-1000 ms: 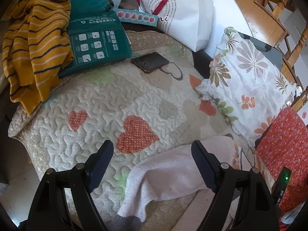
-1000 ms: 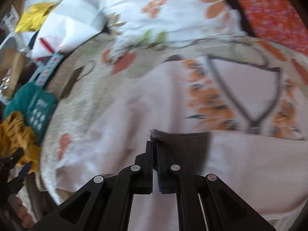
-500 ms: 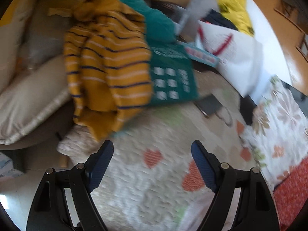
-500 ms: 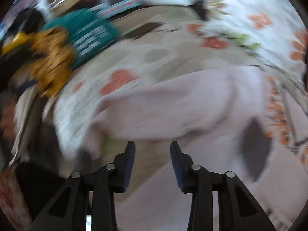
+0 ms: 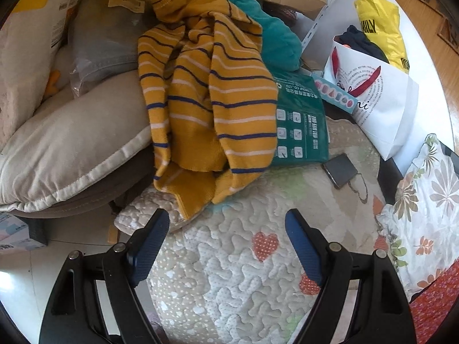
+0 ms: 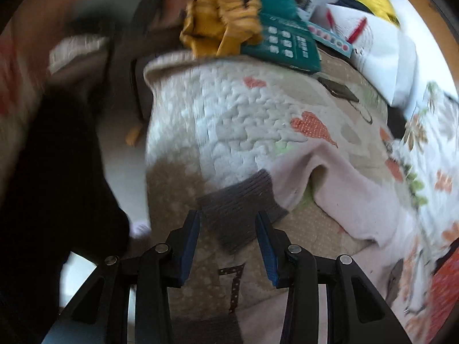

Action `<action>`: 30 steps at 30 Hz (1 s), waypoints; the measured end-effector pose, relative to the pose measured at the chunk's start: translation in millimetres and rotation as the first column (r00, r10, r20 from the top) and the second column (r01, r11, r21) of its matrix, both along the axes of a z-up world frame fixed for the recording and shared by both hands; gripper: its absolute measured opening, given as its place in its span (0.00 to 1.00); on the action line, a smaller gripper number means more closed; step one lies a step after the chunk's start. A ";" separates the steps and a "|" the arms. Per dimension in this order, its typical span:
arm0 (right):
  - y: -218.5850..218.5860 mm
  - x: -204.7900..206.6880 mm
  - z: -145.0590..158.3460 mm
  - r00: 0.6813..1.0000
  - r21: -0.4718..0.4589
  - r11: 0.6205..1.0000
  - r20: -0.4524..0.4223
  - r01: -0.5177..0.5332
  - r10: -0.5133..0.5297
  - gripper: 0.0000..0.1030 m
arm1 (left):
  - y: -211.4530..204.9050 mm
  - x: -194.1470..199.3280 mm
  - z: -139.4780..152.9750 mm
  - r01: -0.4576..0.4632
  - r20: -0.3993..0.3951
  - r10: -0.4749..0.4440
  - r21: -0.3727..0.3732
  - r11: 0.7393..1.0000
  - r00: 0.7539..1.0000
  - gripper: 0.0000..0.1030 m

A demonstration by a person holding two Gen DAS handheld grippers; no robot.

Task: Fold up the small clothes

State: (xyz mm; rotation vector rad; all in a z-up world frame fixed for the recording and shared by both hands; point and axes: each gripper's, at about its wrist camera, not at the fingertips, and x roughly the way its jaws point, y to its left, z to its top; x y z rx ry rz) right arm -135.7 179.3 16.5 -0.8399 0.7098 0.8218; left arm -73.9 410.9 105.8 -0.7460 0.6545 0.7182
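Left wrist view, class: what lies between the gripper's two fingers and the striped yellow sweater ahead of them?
Only bare heart-print quilt. In the left wrist view the left gripper stands open over it, with the sweater's hem just beyond its fingers.

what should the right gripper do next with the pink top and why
Probably lower the right gripper and close on the grey cuff of the pink top. Its jaws stand apart with that cuff lying loose between them on the quilt, so the sleeve is not gripped.
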 end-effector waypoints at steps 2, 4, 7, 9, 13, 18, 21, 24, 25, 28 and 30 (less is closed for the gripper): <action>3.5 3.5 -12.5 1.000 -0.033 0.999 0.031 -0.005 0.006 0.43 | 2.4 -0.9 -2.4 -0.006 -0.003 0.006 -0.010 1.000 1.000 0.80; 4.7 8.1 -21.3 0.999 -0.055 0.998 0.037 -0.002 0.004 0.32 | 5.0 -0.9 -4.8 -0.013 -0.007 0.013 -0.021 1.000 1.000 0.80; 1.4 29.2 -9.8 0.994 0.011 0.995 -0.064 0.095 -0.094 0.07 | 5.4 1.0 -7.6 -0.011 -0.006 0.011 -0.037 0.999 1.000 0.80; -12.9 52.1 18.3 0.972 0.132 0.971 -0.153 0.200 -0.179 0.07 | 2.0 2.7 -7.3 -0.003 -0.006 0.003 -0.031 1.000 1.000 0.80; -71.4 103.1 94.2 0.894 0.400 0.813 -0.328 0.424 -0.304 0.07 | -11.9 13.6 -5.5 0.038 -0.002 -0.038 -0.023 0.999 0.999 0.80; -220.6 147.1 158.5 0.718 0.606 0.385 -0.574 0.696 -0.395 0.07 | -46.4 37.1 -5.1 0.160 -0.010 -0.160 0.000 0.987 0.987 0.80; -308.1 149.6 156.7 0.588 0.569 0.222 -0.613 0.792 -0.528 0.07 | -82.8 55.5 -6.6 0.290 -0.016 -0.290 0.015 0.957 0.957 0.80; -380.3 145.4 134.6 0.439 0.485 0.101 -0.659 0.869 -0.611 0.07 | -126.1 72.2 -11.6 0.426 -0.031 -0.425 0.023 0.904 0.904 0.80; -397.1 143.1 126.6 0.399 0.460 0.071 -0.672 0.885 -0.624 0.07 | -141.8 78.0 -15.0 0.475 -0.039 -0.474 0.017 0.880 0.880 0.80; -443.7 130.9 93.8 0.260 0.362 -0.014 -0.695 0.932 -0.671 0.07 | -185.6 90.4 -26.9 0.584 -0.071 -0.582 0.009 0.811 0.810 0.80; -471.1 117.6 74.0 0.190 0.313 -0.072 -0.725 0.947 -0.662 0.07 | -208.8 96.1 -32.4 0.628 -0.089 -0.625 0.013 0.778 0.776 0.80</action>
